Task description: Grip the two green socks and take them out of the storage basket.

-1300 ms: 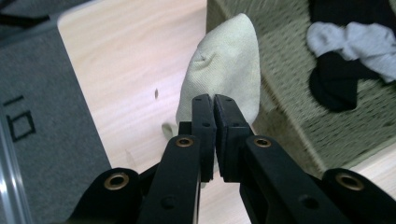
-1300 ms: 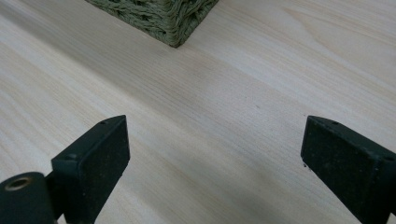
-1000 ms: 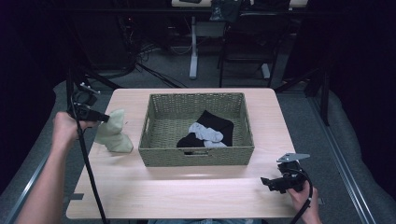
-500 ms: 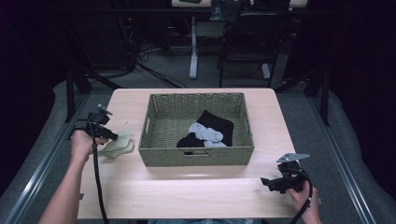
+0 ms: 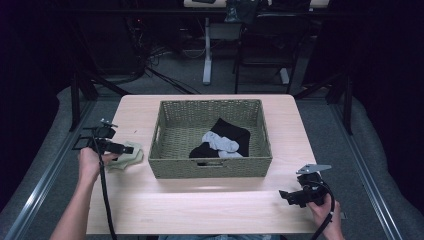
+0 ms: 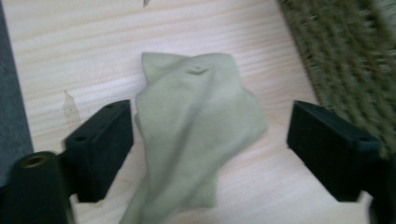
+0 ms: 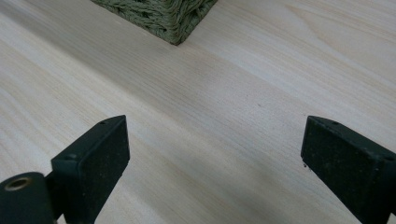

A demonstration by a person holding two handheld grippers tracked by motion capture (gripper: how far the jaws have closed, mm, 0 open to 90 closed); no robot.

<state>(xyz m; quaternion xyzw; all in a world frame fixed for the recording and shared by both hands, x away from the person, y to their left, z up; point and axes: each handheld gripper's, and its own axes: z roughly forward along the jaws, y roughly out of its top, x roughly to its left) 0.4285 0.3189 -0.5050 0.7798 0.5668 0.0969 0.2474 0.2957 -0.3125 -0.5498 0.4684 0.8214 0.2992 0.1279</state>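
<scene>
Since the cloth was hanging in the air a moment ago: it now lies on the table, set down to the left of the basket.
Changed thing: the pale green sock (image 6: 196,135) has gone from dangling under the left gripper (image 5: 129,149) to resting crumpled on the light wood table (image 5: 200,205).
Left jaws: they have just been opening and now stand wide, one on each side of the sock, pressing on nothing; the sock lies loose between them, one edge close against the left-hand jaw.
Left hand: it has come down to the tabletop, near the table's left edge.
Where the sock is: just beside the wicker basket (image 5: 165,150), outside it, not touching the wall as far as the high view tells.
Basket contents: a black sock (image 5: 231,132) and a grey-white sock (image 5: 220,142) lie together on its floor.
Right gripper (image 5: 292,197): unmoved near the front right corner, jaws spread over bare wood, holding nothing.
Meaning for the work: the release looks complete, so this sock seems delivered; the likely next step is another sock from the basket.
</scene>
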